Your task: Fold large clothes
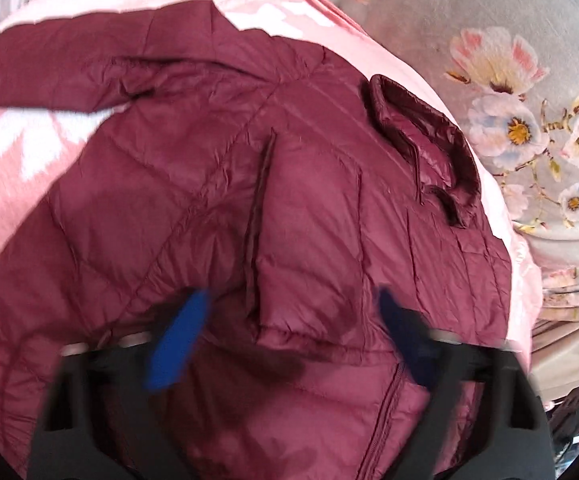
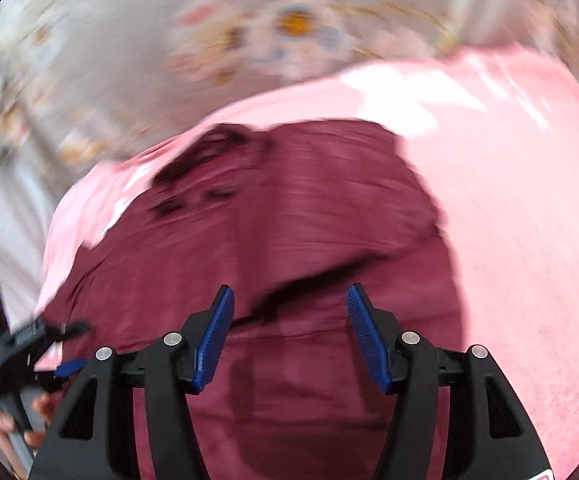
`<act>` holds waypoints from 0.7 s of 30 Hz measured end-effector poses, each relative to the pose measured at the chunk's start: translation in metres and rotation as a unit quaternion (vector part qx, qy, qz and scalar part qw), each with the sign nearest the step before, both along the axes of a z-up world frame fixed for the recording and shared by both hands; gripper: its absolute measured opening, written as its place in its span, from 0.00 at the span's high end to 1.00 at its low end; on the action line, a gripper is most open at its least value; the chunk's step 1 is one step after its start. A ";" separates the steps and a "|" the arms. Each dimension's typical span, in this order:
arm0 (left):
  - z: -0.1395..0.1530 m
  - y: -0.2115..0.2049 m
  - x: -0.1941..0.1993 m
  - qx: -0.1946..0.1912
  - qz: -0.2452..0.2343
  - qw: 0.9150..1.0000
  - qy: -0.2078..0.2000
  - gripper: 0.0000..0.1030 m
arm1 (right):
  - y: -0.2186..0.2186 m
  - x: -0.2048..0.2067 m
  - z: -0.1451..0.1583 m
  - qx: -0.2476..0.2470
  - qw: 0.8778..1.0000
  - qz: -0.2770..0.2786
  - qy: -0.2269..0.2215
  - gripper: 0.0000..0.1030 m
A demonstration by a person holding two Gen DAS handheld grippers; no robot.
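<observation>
Both grippers part-open, empty, above jacket (image 1: pixel 289 220)

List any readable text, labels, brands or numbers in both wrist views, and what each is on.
None readable.
Jacket: no label or print shows.
Pink blanket and floral sheet: patterns only, no writing.
Left gripper seen from the right wrist view: faint pale marks on its body, too blurred to read.
Right gripper: a red-and-white sliver at the frame's bottom edge, cut off, unreadable.
</observation>
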State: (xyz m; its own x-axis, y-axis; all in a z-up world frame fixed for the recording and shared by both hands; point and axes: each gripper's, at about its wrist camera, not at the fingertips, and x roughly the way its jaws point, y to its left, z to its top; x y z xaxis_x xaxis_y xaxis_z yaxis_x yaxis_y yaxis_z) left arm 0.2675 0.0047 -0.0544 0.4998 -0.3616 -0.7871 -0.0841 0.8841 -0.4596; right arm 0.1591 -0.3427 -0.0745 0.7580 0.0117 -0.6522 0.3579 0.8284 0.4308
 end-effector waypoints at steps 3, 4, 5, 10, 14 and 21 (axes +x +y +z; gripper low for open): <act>0.006 0.003 0.006 0.019 -0.005 1.000 -0.006 0.94 | -0.029 0.005 -0.017 0.058 0.998 -0.025 0.008 0.43; 0.010 0.006 0.008 0.028 -0.003 1.000 -0.013 0.96 | -0.035 0.007 -0.021 0.074 0.997 -0.031 0.006 0.43; 0.017 0.009 0.009 0.042 0.001 0.999 -0.026 0.96 | -0.042 0.010 -0.024 0.090 0.995 -0.037 0.003 0.43; 0.035 0.020 0.019 0.090 0.008 0.994 -0.066 0.97 | -0.069 0.025 -0.032 0.143 0.985 -0.092 -0.005 0.48; 0.019 0.017 0.024 0.122 0.005 0.991 -0.059 0.97 | -0.071 0.030 -0.030 0.149 0.984 -0.102 -0.013 0.96; -0.014 0.005 0.025 0.165 -0.002 0.985 -0.058 0.97 | -0.052 0.021 -0.017 -0.004 0.991 -0.129 0.016 0.97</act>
